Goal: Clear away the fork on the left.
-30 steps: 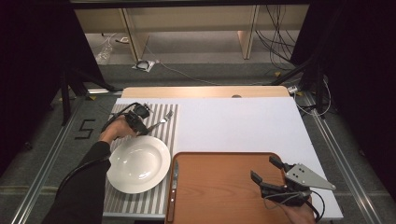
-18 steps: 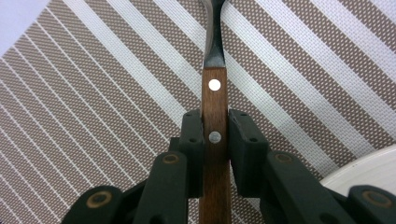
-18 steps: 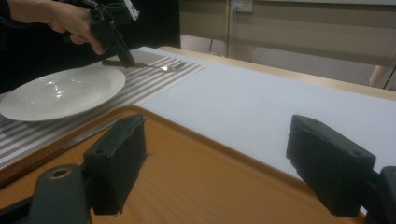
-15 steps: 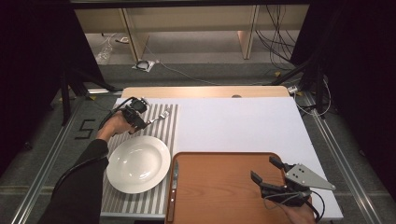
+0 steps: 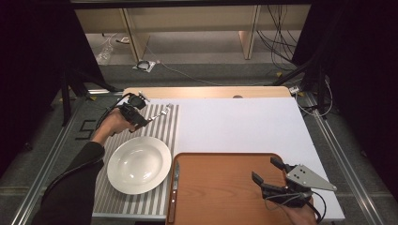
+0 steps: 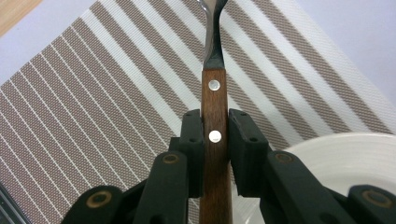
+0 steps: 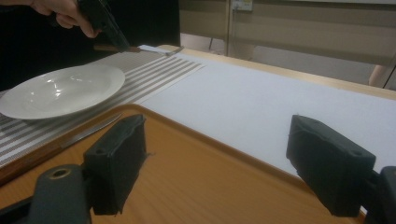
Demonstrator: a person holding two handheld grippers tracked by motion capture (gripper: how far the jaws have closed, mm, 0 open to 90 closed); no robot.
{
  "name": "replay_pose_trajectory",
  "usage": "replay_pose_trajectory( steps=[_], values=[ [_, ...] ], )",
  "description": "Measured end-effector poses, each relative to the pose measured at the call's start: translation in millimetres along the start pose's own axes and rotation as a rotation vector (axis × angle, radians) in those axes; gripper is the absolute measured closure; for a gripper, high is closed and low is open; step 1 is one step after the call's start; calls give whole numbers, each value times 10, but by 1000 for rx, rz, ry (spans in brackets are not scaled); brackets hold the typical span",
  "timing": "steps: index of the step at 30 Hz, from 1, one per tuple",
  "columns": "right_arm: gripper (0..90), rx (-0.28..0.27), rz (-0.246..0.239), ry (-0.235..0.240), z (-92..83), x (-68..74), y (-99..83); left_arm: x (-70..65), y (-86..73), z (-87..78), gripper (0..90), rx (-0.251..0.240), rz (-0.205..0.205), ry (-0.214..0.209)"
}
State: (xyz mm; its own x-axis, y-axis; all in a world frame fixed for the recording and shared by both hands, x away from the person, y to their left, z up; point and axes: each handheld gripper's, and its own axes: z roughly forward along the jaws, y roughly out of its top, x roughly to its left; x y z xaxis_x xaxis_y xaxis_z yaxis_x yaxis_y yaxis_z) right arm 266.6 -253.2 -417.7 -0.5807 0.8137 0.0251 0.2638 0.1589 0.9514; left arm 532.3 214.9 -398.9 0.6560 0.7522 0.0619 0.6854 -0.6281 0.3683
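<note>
Fork clamped by its wooden handle in left gripper, raised over far end of striped mat, long axis running straight out from jaws, tines aimed toward white cloth. Plate just below, knife along tray edge beyond. Free mat strip left of plate, near table's edge. Right gripper spread wide, idle over tray, well apart.

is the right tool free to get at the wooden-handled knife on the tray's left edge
Probably yes: the right tool is open and holds nothing, and bare brown tray lies between it and the wooden-handled knife; nothing stands in the way.
</note>
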Motion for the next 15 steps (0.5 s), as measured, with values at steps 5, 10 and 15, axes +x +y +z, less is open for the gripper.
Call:
replay_pose_trajectory(
  steps=[5, 10, 15],
  values=[
    [210, 0, 0, -1, -2, 0, 0, -182, 35, -117, 761, -18, 32, -31],
    [210, -1, 0, -1, -2, 0, 1, -373, 56, -233, 761, -36, 69, -67],
    [210, -1, 2, -1, -3, -1, 1, -595, 52, -339, 761, -55, 113, -102]
  ],
)
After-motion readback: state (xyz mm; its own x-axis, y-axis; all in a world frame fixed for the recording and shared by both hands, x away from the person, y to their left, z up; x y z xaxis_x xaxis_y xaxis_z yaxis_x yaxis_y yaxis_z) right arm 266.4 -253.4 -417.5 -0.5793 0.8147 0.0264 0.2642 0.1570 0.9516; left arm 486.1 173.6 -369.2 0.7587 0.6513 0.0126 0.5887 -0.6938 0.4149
